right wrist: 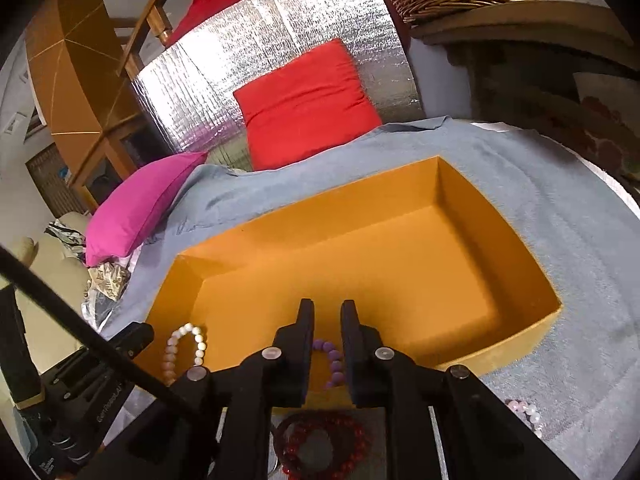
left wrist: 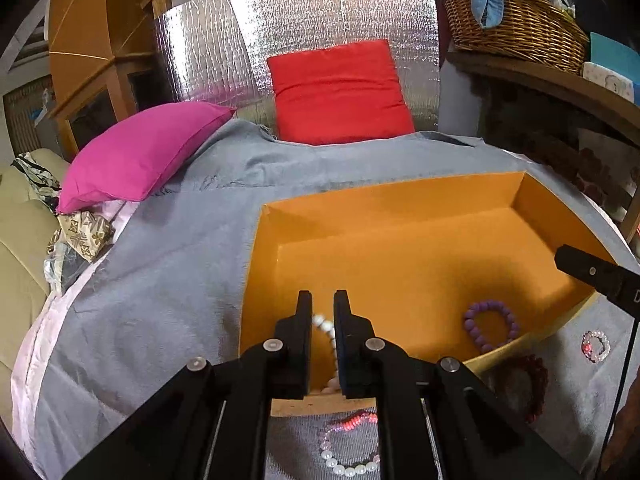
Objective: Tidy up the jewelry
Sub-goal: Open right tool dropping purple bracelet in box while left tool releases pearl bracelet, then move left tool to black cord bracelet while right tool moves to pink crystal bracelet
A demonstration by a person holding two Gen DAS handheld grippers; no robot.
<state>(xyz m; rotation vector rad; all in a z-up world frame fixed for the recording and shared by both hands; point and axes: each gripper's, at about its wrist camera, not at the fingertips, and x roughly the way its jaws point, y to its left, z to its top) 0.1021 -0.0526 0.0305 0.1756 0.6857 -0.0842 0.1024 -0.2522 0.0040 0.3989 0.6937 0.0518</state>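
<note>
1. Far left, a magenta cushion [left wrist: 140,156] lies on the grey blanket [left wrist: 160,280], with a red cushion [left wrist: 340,92] propped against the silver foil panel [left wrist: 304,28] behind it.
2. Your left claw [left wrist: 323,312] hangs over the near left corner of the orange box [left wrist: 400,204]. A white bead bracelet [left wrist: 326,330] dangles between its narrowly set jaws; you have it clenched on that bracelet, which hangs down inside the box by the near wall.
3. Below that claw, outside the box, a pink-and-pearl bracelet [left wrist: 350,446] rests on the blanket just in front of the near wall.
4. Right of centre, a purple bead bracelet [left wrist: 492,326] sits on the box floor against the near wall. In the right wrist view your right claw [right wrist: 327,320] hovers above it, the jaws narrowly parted and gripping nothing; the beads show through the gap, lower down.
5. A dark red bead bracelet [right wrist: 324,444] lies on the blanket just outside the near wall, under your right claw.
6. Farther right, a clear pink bracelet [left wrist: 596,346] rests on the blanket, apart from the box.
7. Upper right, a wicker basket [left wrist: 516,28] stands on a wooden shelf [left wrist: 560,84].
</note>
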